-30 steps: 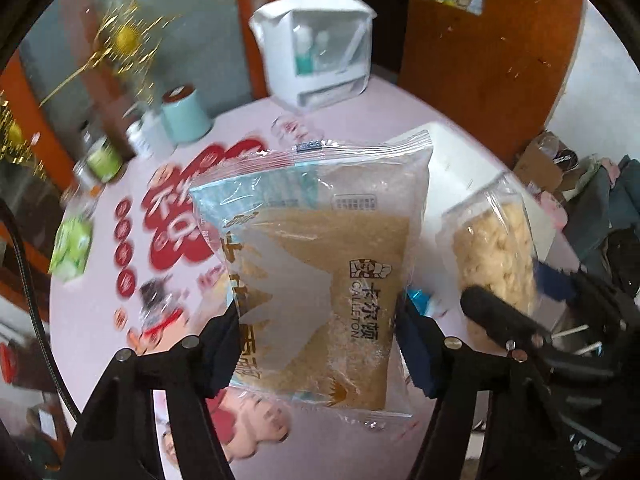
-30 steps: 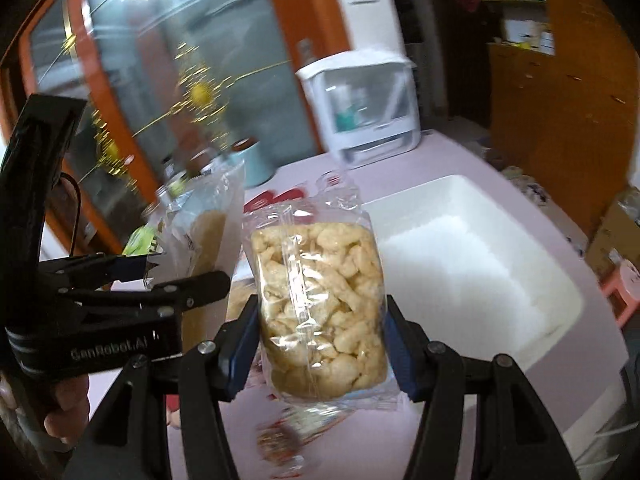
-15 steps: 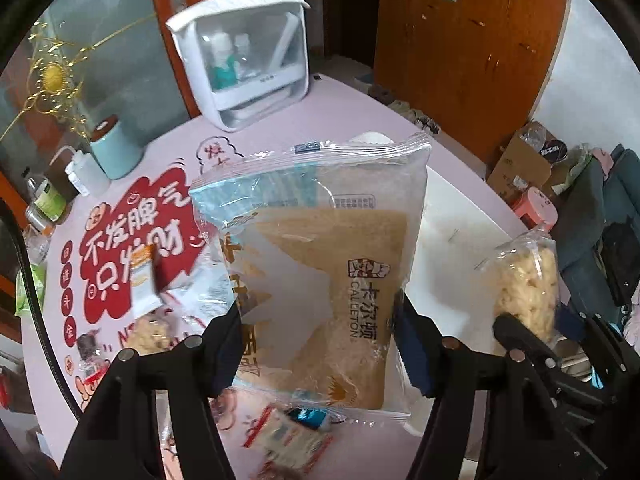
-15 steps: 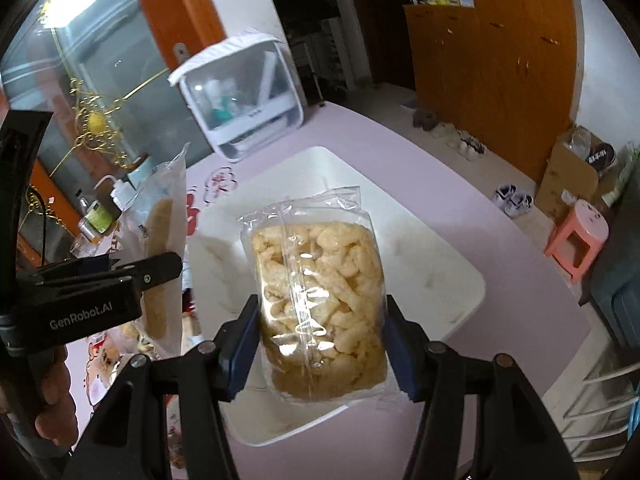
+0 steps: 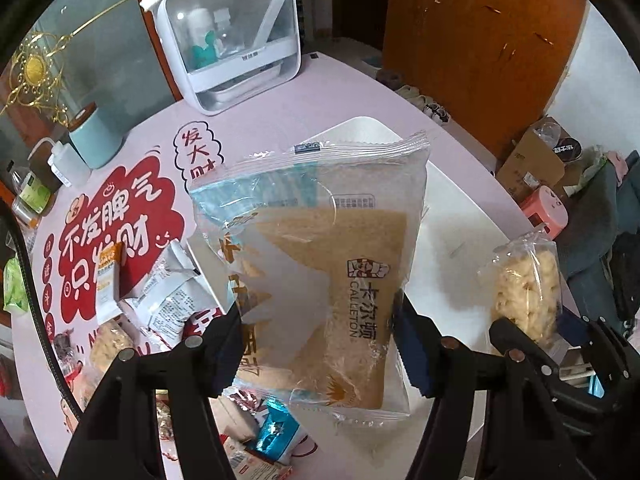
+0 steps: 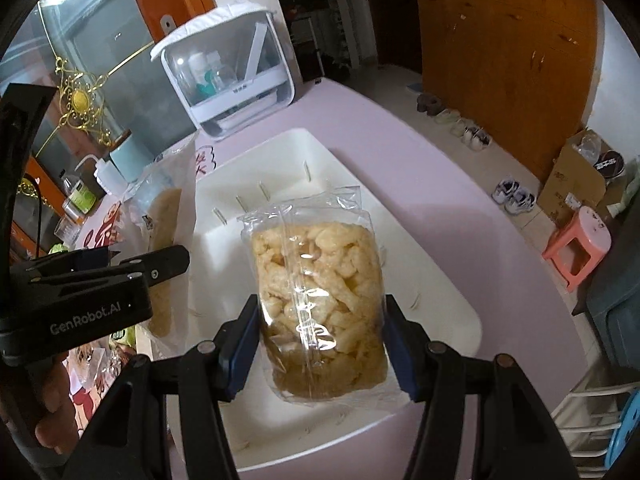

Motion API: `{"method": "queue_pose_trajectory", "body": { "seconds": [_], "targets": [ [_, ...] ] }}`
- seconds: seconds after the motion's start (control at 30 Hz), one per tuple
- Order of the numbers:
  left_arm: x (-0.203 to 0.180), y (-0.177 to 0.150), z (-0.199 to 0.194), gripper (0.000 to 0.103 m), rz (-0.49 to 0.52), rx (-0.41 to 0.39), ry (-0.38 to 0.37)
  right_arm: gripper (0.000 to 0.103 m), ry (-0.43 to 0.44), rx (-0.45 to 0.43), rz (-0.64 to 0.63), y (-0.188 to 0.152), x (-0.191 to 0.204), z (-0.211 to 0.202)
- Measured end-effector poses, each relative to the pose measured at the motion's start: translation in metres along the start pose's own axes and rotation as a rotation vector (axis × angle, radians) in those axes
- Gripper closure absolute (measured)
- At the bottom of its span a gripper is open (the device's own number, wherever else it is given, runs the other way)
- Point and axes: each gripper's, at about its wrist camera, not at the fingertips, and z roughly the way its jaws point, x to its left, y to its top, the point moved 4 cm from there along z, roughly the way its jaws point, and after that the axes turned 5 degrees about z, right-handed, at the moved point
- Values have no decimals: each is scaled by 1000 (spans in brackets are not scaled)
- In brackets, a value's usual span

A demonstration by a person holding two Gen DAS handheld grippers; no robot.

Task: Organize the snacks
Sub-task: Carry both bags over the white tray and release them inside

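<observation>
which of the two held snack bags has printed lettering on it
The flat brown cake packet in the left gripper: it carries a logo and lettering. The clear bag of puffed pieces in the right gripper shows no lettering.

Soft indoor light, sharp focus, fisheye-bent edges (dark corners).
</observation>
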Motion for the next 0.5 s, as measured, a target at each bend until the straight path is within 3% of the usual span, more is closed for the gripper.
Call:
{"method": "queue_pose_trajectory", "body": {
  "seconds": [0.17, 0.33, 0.43, 0.5],
  "targets": [
    [-3, -1, 9, 32, -2, 48, -19, 44, 16, 16, 15, 0, -4, 5],
    [2, -4, 5, 11, -18, 39, -1, 42, 37, 10, 30, -1, -5, 6],
    [6, -3, 0, 8, -34, 25, -3, 36, 52, -18, 35, 2, -5, 2],
    [8, -2, -4, 1, -39, 7, 8, 27, 49, -39, 20, 4, -2, -2]
  ]
}}
